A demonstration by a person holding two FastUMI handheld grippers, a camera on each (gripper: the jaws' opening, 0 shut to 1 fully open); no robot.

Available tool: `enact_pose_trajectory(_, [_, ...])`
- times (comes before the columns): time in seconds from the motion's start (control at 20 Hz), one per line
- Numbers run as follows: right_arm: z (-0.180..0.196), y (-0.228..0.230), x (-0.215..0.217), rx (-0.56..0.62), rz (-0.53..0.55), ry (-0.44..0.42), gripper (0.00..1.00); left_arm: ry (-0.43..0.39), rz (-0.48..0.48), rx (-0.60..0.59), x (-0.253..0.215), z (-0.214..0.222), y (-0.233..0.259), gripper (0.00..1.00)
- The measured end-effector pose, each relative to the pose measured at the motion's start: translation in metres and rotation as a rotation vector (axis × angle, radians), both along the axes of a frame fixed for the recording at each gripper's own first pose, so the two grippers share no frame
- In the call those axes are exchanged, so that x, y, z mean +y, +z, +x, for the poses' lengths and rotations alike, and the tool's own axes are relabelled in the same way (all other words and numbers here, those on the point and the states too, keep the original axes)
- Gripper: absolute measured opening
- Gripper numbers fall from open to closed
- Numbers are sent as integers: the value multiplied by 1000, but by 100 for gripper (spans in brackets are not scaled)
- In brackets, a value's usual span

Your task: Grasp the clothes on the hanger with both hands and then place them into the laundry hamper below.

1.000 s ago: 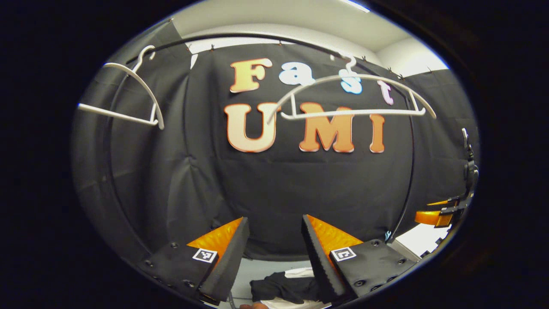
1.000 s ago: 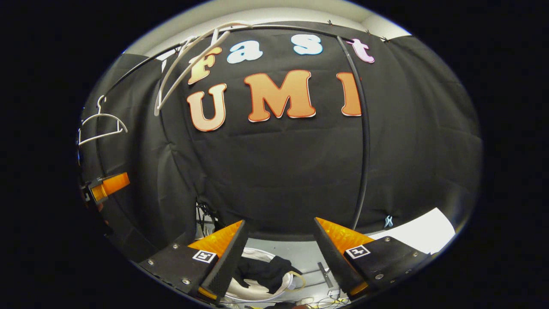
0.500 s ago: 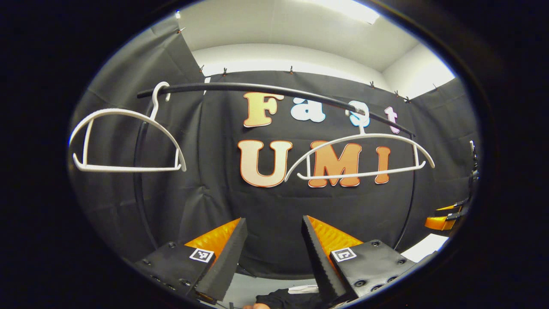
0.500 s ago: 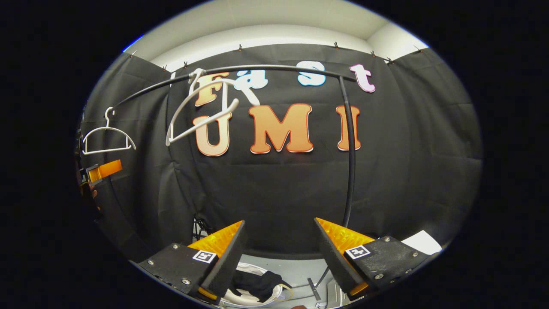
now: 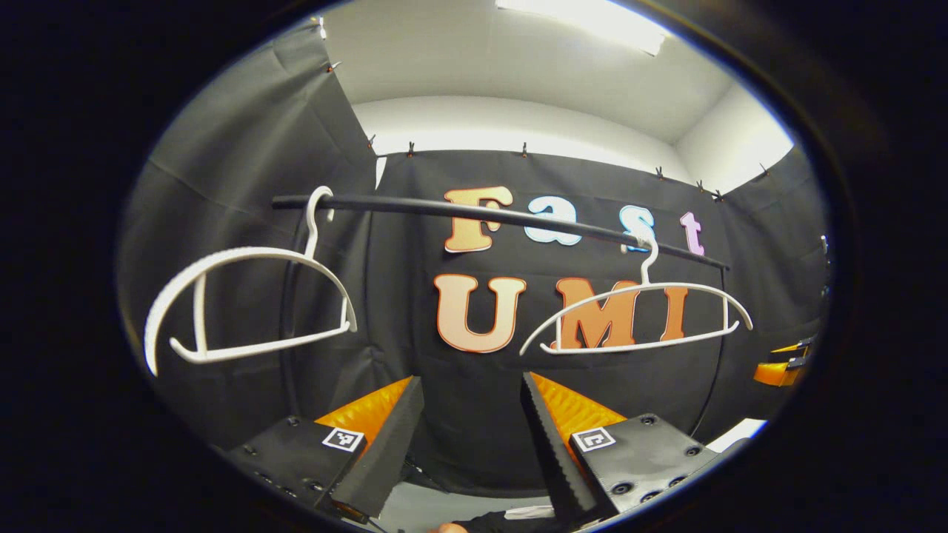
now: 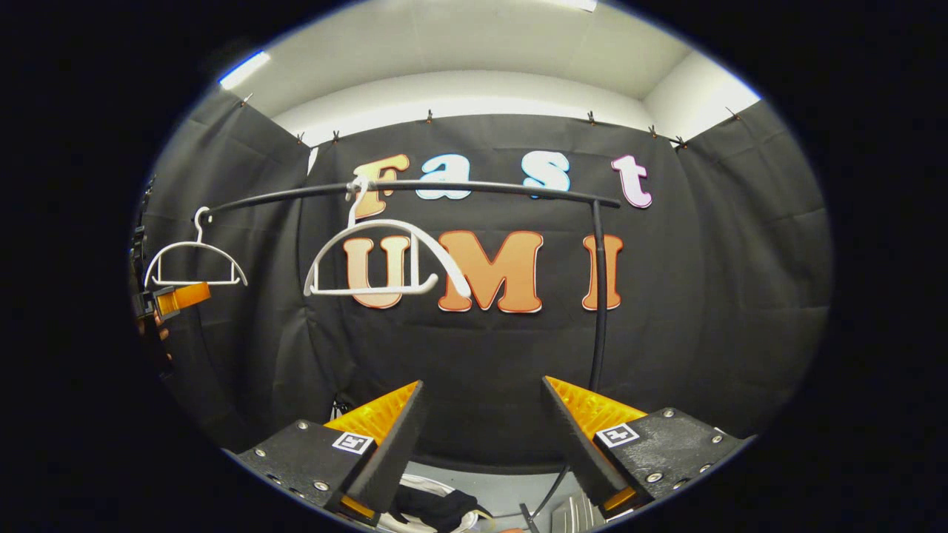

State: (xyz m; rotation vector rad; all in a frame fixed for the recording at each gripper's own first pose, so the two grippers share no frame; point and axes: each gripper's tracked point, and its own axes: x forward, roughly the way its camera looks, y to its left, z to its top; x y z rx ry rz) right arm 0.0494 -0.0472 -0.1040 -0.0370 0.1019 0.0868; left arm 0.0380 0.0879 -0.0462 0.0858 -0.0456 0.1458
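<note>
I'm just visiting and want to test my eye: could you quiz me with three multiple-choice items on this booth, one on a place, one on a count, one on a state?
1. Where is the dark garment?
A. On a hanger
B. Low down in the white hamper
C. Between the fingers

2. How many white hangers hang on the rail?
A. One
B. Two
C. Four

3. How do the right gripper's fingers stand?
A. Apart, holding nothing
B. Shut on a hanger
C. Shut on cloth

Answers: 1 B, the dark garment lies against the hamper rim, below the fingers. 2 B, a left hanger and a right hanger hang on the rail, both bare. 3 A, the right gripper shows a wide gap.
</note>
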Motion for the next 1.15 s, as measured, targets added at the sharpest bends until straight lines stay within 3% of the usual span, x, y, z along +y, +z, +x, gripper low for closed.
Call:
enact_pose_trajectory(0.05, [-2,6,4,-9,2,8,100,8,4,-17,2,-2,7,93])
enact_pose_trajectory(0.15, [-4,8,8,-23,2,15,100,11,14,-29,2,-5,14,87])
enact_pose_trajectory(0.25, [-5,9,12,-24,-2,18,100,14,35,-33,0,-7,18,92])
enact_pose_trajectory(0.45, [-5,9,13,-19,2,20,100,6,45,-15,-9,-5,17,83])
enact_pose_trajectory(0.5, [-5,8,12,-19,3,19,100,4,43,-13,-9,-6,16,92])
enact_pose_trajectory(0.65, [-5,5,11,-13,2,14,100,4,33,-5,-10,-3,13,99])
enact_pose_trajectory(1.0, [-3,1,4,-9,9,1,100,11,16,14,-7,-1,4,96])
enact_pose_trajectory(1.05, [-2,1,4,-10,9,0,94,11,14,16,-8,0,4,96])
enact_pose_trajectory(1.15, [-2,0,5,-12,9,-2,94,12,11,21,-6,1,1,96])
